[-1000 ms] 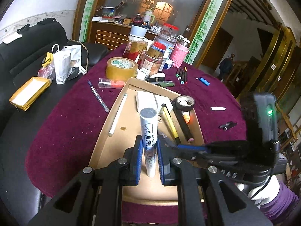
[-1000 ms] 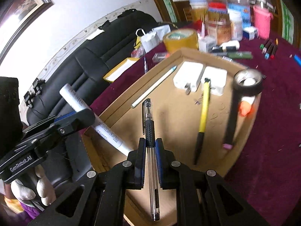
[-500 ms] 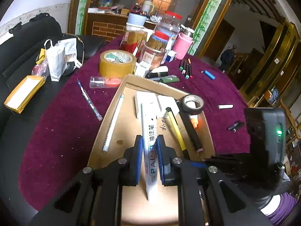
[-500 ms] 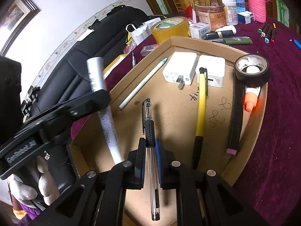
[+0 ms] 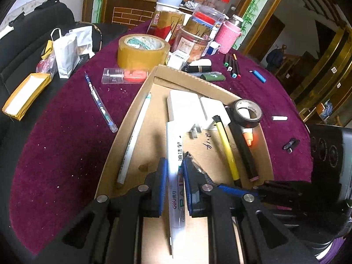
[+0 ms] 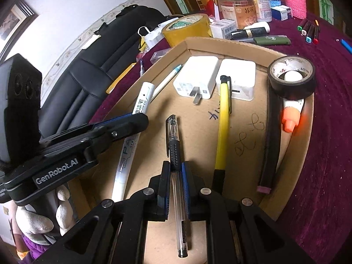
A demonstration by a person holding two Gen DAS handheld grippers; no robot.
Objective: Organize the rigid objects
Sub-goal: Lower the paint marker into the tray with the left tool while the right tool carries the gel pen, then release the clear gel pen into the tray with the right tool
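**Two pens pinched over the cardboard tray**

At the bottom centre of the left wrist view, the left gripper (image 5: 173, 183) pinches a white paint marker (image 5: 175, 154). Its long axis runs from the bottom edge up toward the frame's centre, over the cardboard tray (image 5: 132, 118). The marker is a smooth white tube with green lettering and black characters.

At the bottom centre of the right wrist view, the right gripper (image 6: 176, 181) is clamped on a clear pen (image 6: 176, 154) with a black ribbed grip; its capped end points up-frame.

Farther up the tray lie one yellow pen (image 6: 223, 123), two white chargers (image 6: 195, 79) side by side, and one roll of black tape (image 6: 291, 78) at the right wall. Beyond the tray, one roll of tan tape (image 5: 142, 49) sits at upper centre.
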